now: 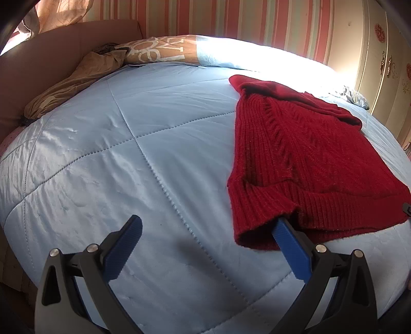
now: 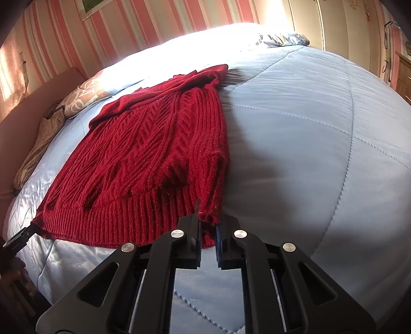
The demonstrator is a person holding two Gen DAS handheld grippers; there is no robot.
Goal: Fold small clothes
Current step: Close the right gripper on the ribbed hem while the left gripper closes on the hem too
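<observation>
Lying on a pale blue quilted bedspread [image 1: 143, 159], red knitted sweater [image 1: 303, 159], pink-striped wallpaper [image 1: 231, 18]

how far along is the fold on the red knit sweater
Early. Done: the red cable-knit sweater lies spread on the light blue quilted bedspread, sleeves already tucked along its sides. In hand: the right gripper is shut on the sweater's hem corner; the left gripper is open, one finger under the opposite corner. Left: closing the left, then folding the body over.
</observation>
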